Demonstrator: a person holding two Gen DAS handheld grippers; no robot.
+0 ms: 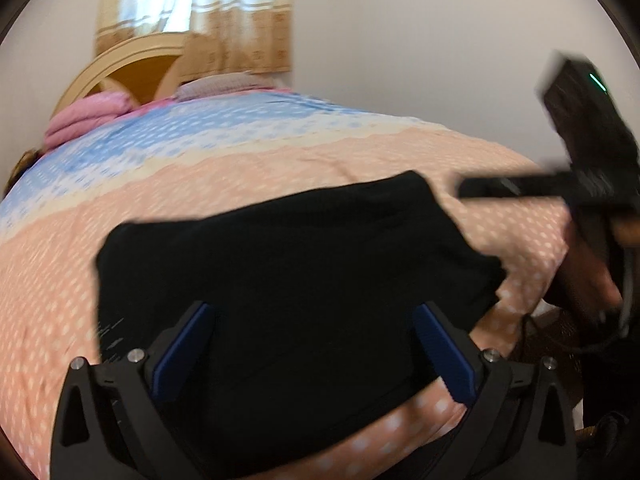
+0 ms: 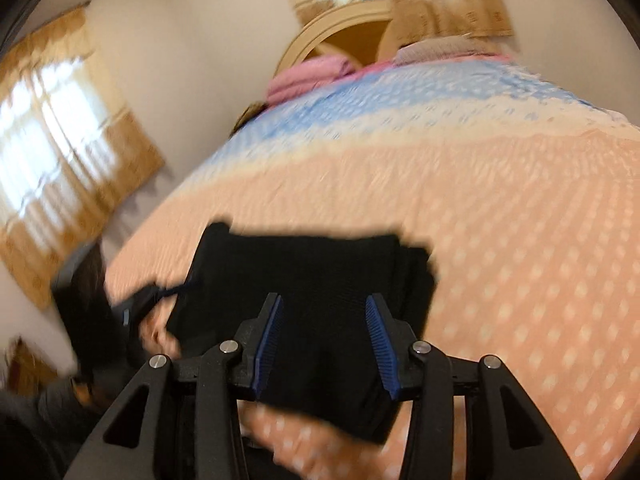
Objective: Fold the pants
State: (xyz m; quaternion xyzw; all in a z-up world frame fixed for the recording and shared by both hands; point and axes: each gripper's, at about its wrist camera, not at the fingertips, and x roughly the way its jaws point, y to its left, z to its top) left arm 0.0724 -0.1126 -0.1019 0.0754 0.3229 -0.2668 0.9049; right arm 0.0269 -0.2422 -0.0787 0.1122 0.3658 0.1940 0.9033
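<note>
Open left gripper (image 1: 310, 322) above folded black pants (image 1: 280, 248) on bedspread (image 1: 280, 160).

Daylight is glowing through gold curtains (image 1: 192, 12) behind the bed's arched headboard (image 1: 132, 68). A second window (image 2: 60, 148) is brightening the pale wall (image 2: 192, 92). A dotted bedspread (image 1: 280, 152) is covering the bed, pink pillows (image 1: 88, 116) lying at its head.

Looking like a home bedroom. Showing a bed (image 1: 360, 152) under a dotted peach-and-blue cover, pink bedding (image 1: 88, 116) lying folded by the arched wooden headboard (image 1: 132, 64), and gold curtains (image 2: 68, 152) hanging over sunlit windows along plain white walls.
</note>
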